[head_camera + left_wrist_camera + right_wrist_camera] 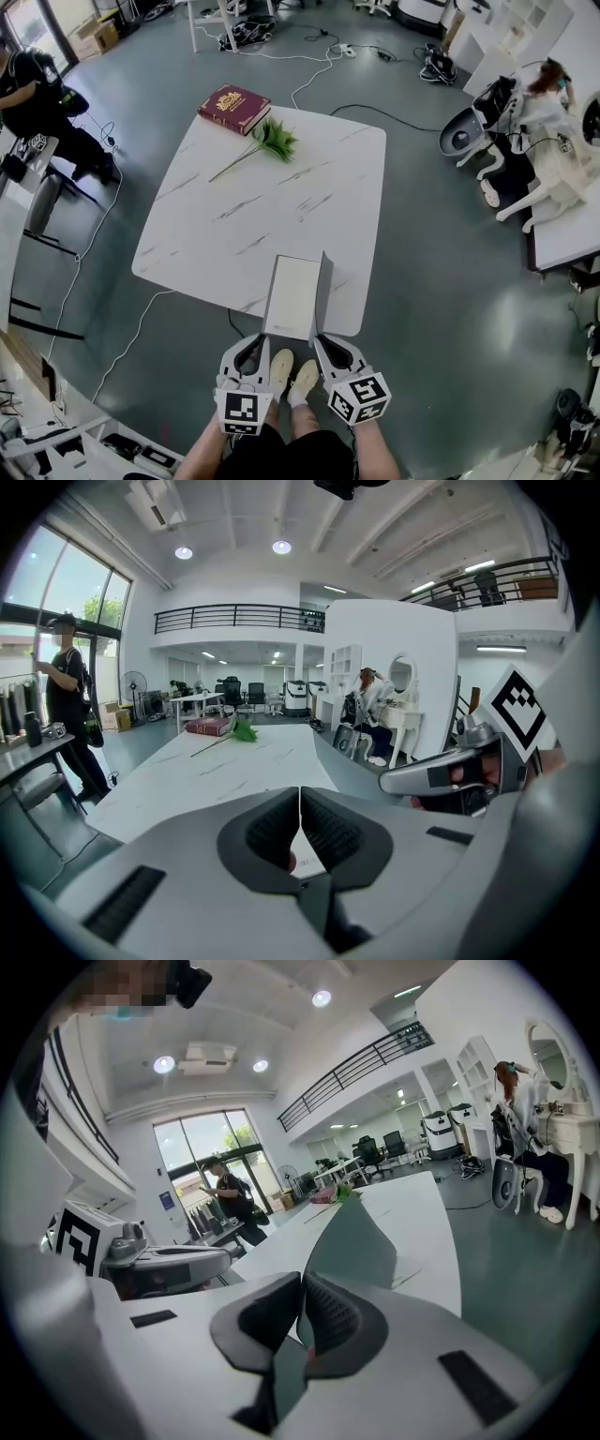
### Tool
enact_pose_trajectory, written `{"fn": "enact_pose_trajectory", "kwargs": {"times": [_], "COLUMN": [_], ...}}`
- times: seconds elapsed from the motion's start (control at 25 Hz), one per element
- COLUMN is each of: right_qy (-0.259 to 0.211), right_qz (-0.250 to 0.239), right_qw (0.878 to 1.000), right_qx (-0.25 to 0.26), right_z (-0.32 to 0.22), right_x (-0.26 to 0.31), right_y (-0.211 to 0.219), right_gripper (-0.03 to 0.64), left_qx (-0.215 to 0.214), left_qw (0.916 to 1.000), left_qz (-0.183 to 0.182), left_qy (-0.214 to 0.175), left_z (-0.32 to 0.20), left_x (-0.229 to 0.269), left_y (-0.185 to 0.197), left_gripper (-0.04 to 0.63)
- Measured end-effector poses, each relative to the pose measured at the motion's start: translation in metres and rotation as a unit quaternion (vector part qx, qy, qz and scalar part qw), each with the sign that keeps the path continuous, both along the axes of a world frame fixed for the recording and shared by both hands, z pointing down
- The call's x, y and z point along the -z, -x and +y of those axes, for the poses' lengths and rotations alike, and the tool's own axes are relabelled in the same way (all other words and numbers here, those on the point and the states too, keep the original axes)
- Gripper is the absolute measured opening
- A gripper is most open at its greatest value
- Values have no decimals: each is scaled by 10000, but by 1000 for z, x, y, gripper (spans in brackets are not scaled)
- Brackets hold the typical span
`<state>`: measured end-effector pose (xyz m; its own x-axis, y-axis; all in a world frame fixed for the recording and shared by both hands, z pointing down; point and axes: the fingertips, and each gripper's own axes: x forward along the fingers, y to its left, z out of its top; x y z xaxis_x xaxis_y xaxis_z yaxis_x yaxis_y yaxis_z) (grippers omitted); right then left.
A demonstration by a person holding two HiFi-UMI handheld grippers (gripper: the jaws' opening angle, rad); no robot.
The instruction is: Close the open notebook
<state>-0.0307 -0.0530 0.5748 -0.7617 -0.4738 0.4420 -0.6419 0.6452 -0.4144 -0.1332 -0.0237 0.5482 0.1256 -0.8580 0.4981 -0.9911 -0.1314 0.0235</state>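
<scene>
Head view with both gripper views. The notebook lies open at the near edge of the white marble table, its pale page facing up and its grey cover standing raised along the right side. The right gripper meets the notebook's near-right corner; in the right gripper view its jaws are closed on the lower edge of the cover, which rises steeply from between them. The left gripper sits just beside the near-left corner, jaws pressed together with only a thin pale line between the pads; whether a page is pinched there cannot be told. A red book and a green sprig lie at the far corner, well apart from the notebook.
</scene>
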Motion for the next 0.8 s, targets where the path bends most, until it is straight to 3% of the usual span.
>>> {"fn": "enact_pose_trajectory", "kwargs": {"times": [0.36,0.8], "right_qy": [71,-182], "right_qz": [157,1159], "right_qw": [9992,9899], "right_qx": [359,798], "right_z": [3,9], "right_x": [-12,-45], "right_y": [38,85], "right_gripper": [32,33], "left_qx": [195,477], "left_qw": [9998,9986], "left_qz": [18,87], "left_qy": [69,216], "left_z": [-1,13], "left_x": [-7,-27], "left_y": [26,64], "left_gripper": [25,25]}}
